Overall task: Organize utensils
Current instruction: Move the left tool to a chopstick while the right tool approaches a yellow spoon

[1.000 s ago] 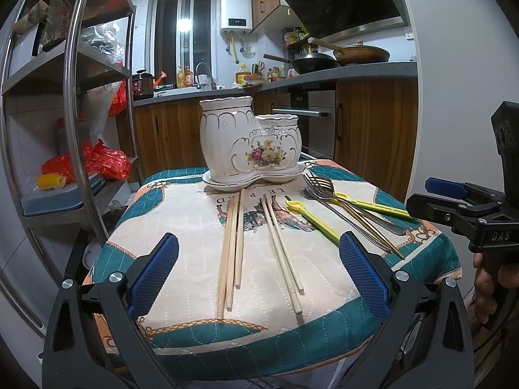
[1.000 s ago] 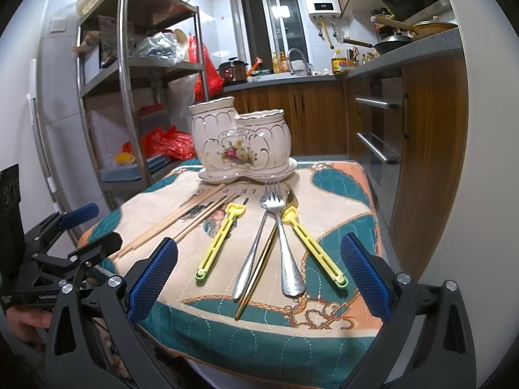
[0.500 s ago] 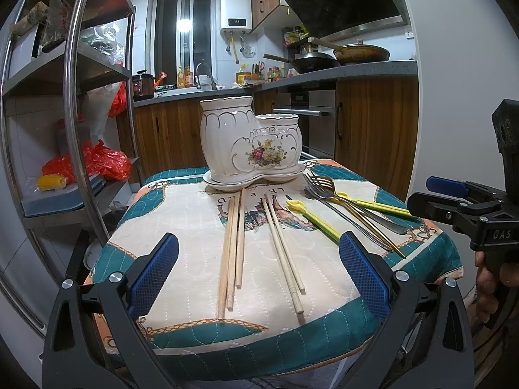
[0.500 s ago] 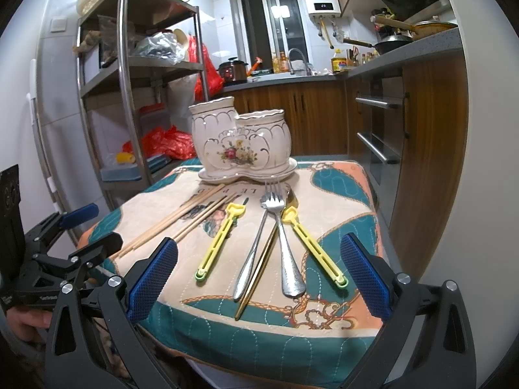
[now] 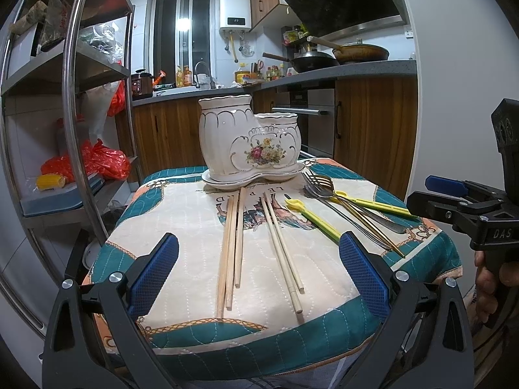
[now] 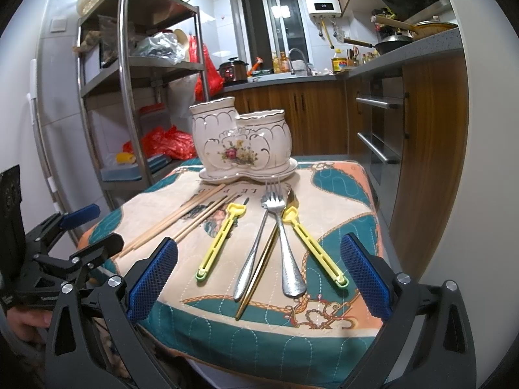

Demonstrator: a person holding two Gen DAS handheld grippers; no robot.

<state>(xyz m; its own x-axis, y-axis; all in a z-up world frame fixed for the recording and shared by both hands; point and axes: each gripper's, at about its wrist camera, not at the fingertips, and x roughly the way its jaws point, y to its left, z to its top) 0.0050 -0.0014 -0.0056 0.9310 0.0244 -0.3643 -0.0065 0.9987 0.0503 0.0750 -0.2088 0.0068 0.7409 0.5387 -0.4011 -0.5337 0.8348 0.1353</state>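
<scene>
A white ceramic utensil holder (image 5: 249, 142) with a flower print and two cups stands on its dish at the back of the small cloth-covered table (image 5: 194, 214); it also shows in the right wrist view (image 6: 241, 142). Several wooden chopsticks (image 5: 233, 246) lie in front of it. To their right lie two yellow plastic utensils (image 6: 220, 240), a fork (image 6: 256, 246), a spoon (image 6: 288, 259) and a gold utensil (image 6: 259, 265). My left gripper (image 5: 259, 275) is open and empty at the table's near edge, before the chopsticks. My right gripper (image 6: 259, 275) is open and empty before the cutlery.
A steel shelf rack (image 5: 74, 103) with bags and boxes stands left of the table. Wooden kitchen cabinets and an oven (image 5: 308, 120) stand behind and to the right. The right gripper shows at the right edge of the left wrist view (image 5: 460, 207).
</scene>
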